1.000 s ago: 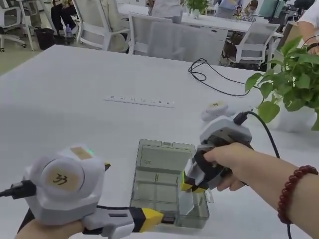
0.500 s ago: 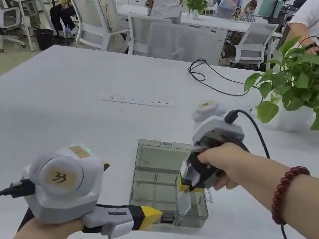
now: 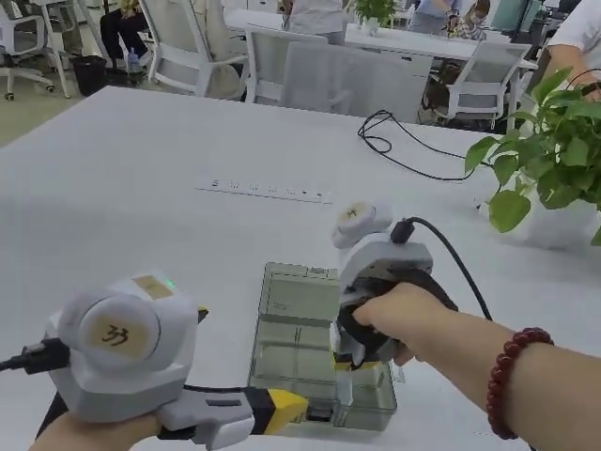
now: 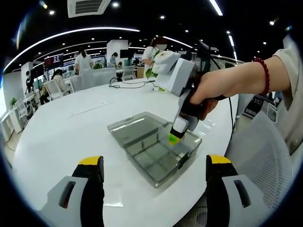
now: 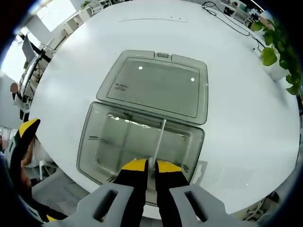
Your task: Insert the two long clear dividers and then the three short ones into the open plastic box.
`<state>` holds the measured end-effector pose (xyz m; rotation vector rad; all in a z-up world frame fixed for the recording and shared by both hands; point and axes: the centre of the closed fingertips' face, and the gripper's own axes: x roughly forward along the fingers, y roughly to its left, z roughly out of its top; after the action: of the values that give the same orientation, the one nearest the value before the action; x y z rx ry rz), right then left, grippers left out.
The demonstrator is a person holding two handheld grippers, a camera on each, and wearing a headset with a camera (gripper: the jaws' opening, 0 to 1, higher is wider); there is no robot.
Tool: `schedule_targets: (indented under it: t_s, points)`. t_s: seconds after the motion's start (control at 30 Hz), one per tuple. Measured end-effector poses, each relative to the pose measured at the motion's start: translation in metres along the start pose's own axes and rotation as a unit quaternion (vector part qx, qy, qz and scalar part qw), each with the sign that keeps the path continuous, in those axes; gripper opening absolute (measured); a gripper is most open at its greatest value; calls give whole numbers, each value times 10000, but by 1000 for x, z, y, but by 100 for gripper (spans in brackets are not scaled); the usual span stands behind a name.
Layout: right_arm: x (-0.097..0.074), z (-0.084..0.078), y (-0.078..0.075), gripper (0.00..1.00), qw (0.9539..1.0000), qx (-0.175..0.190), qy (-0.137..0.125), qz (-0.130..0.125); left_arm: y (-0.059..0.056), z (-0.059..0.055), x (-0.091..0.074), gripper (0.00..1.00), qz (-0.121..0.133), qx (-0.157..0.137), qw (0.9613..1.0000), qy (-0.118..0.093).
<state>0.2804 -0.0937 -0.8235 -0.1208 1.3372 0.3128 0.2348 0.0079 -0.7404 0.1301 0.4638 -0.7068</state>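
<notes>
Right gripper (image 5: 150, 166): jaws pinched nearly together on a thin clear plastic divider (image 5: 159, 139), gripped at its near end. The divider is seen edge-on. Its long axis runs straight on from the jaws, down into the base of the open clear grey plastic box (image 5: 89, 138), in the right-hand part. Can't tell if its far end touches the floor of the box.

The box sits on the white surface (image 3: 141, 188), with its hinged lid (image 5: 156, 87) folded back flat on the far side.

Left gripper (image 4: 154, 165): jaws spread wide, holding nothing, near the box's front edge but not touching it.

A small clear piece (image 5: 198, 171) lies flat on the surface just beside the box's right corner.
</notes>
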Motion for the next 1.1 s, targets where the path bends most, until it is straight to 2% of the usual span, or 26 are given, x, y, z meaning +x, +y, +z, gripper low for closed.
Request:
schedule_targets:
  t_s: [0.33,0.5,0.7,0.8,0.93,1.0,1.07,1.1]
  points:
    - [3,-1,-1,7,9999,16,-60,89,3,0,-3,90,54,-36,10000,8]
    - [4,0,0,9,9990,123,-188,376,4,0,-4,90,62,-43,10000,14]
    - [1,2,3,13,9957,302,-487,726,6,-1,-4,90,85,-118,9999,23]
    - [-2,5,4,19,9931,442,-646,868,7,-2,-4,89,112,-128,9998,45]
    - [-10,9,4,23,9914,249,-915,906,8,0,-5,89,131,-130,9998,29]
    - [-14,11,6,26,9894,126,-1042,999,8,1,-5,89,139,-131,9998,28]
    - [-19,16,10,27,9855,-116,-1266,1125,9,1,-6,89,150,-135,9998,32]
    - [-22,15,9,29,9851,-179,-1295,1116,9,1,-6,89,159,-148,9998,32]
